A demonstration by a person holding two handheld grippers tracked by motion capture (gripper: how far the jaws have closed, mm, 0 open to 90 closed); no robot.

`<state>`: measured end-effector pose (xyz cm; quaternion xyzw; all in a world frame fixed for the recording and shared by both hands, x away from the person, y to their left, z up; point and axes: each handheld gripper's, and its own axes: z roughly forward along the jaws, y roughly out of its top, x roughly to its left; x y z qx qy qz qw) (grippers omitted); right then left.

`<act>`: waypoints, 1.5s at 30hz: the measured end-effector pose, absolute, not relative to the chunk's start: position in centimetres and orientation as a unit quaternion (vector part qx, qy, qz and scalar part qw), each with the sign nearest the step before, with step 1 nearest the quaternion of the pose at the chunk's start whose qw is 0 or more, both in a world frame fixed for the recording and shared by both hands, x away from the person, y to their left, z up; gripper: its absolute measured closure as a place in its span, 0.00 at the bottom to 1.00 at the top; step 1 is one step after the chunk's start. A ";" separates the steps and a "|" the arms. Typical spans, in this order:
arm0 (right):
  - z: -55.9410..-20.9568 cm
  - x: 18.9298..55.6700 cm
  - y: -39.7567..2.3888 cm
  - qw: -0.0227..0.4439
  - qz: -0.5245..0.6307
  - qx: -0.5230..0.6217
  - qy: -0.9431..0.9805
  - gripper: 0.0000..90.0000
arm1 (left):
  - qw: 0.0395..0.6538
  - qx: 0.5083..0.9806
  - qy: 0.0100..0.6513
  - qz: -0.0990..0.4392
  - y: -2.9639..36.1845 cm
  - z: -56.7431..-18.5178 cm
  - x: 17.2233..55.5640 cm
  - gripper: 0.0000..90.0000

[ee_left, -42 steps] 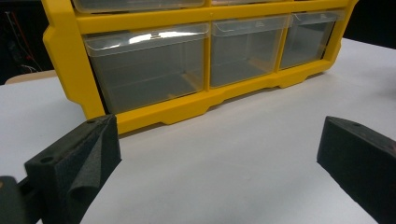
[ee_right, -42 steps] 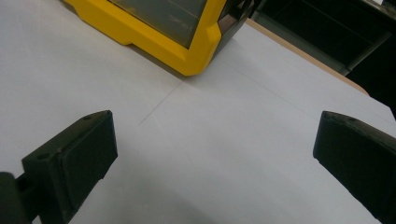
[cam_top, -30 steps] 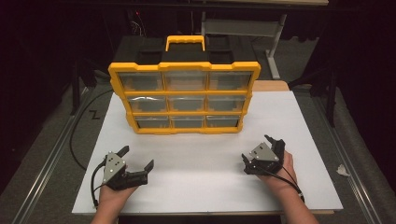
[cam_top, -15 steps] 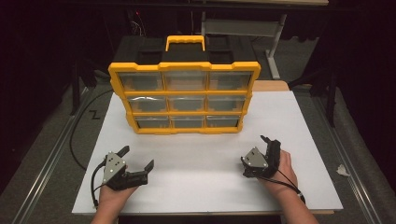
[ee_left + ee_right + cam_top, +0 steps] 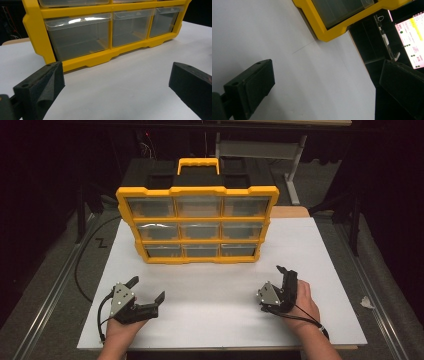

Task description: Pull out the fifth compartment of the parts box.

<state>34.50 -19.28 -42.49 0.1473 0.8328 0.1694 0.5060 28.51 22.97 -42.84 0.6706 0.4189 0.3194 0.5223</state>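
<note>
High view: the drawer cabinet (image 5: 197,225) stands upright at twelve o'clock on the white board (image 5: 310,250), its long side running from nine to three and its clear drawers facing the person. The left gripper (image 5: 145,296) rests near the board's front edge at about seven o'clock, the right gripper (image 5: 284,276) at about five, both well apart from the cabinet. From the left gripper the bottom-left drawer (image 5: 77,37) lies ahead toward one o'clock; the left gripper view looks straight at it, so that hand seems better lined up for a pull. Both grippers have their jaws spread wide, released, holding and touching nothing. The right gripper is rolled onto its side.
</note>
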 end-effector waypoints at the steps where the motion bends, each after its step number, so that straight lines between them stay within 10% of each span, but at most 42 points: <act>1: -42.5 34.5 -19.2 0.509 0.166 0.143 0.832 0.01 | 0.522 0.671 0.419 0.319 23.0 -42.8 28.5 0.01; 45: -42.7 32.7 -16.9 0.579 0.068 -0.005 0.813 0.11 | 0.524 0.670 0.418 0.318 23.0 -42.8 28.6 0.01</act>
